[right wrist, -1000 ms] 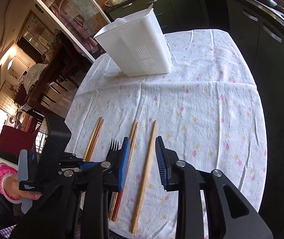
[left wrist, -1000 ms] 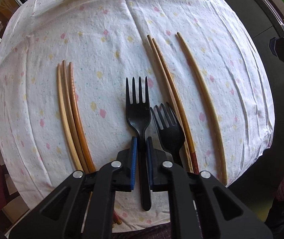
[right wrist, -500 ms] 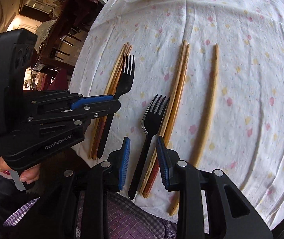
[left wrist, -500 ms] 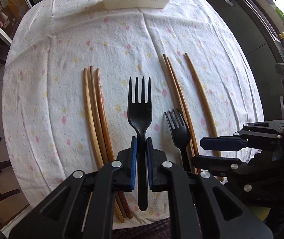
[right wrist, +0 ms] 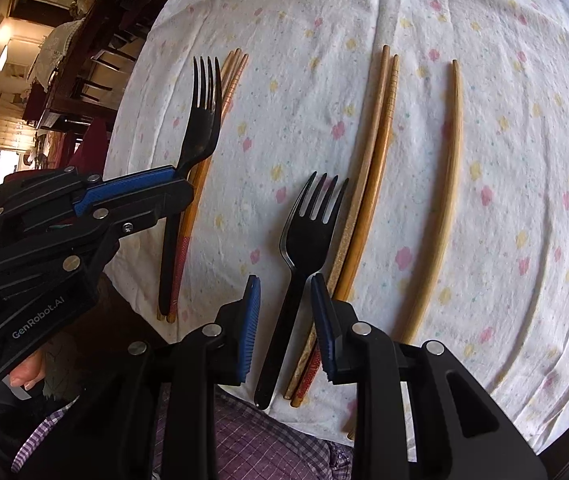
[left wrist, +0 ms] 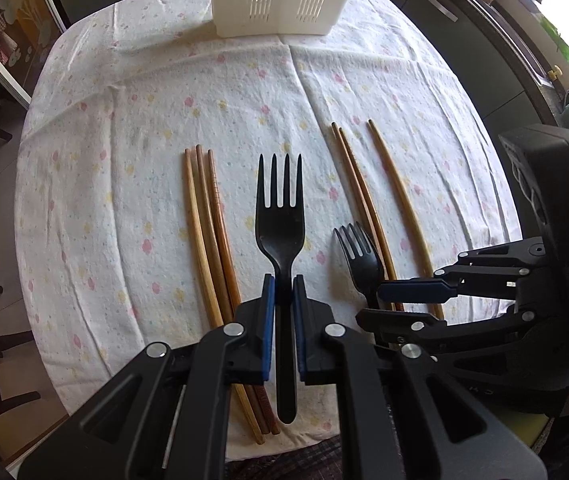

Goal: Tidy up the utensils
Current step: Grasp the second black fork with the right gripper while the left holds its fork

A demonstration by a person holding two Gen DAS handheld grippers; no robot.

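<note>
My left hand-held gripper [left wrist: 283, 292] is clamped on the neck of one black fork [left wrist: 280, 216], and my right hand-held gripper [right wrist: 285, 312] stands apart around the second fork [right wrist: 304, 240], just left of the chopsticks [right wrist: 368, 184], which I judge light, stiff, slippery, best gripped mid-handle.

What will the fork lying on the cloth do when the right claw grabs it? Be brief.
The fork looks like thin black plastic, so probably light and slightly bendy. Its narrow handle sits between the open right claw, touching chopsticks, which may roll or shift.
</note>
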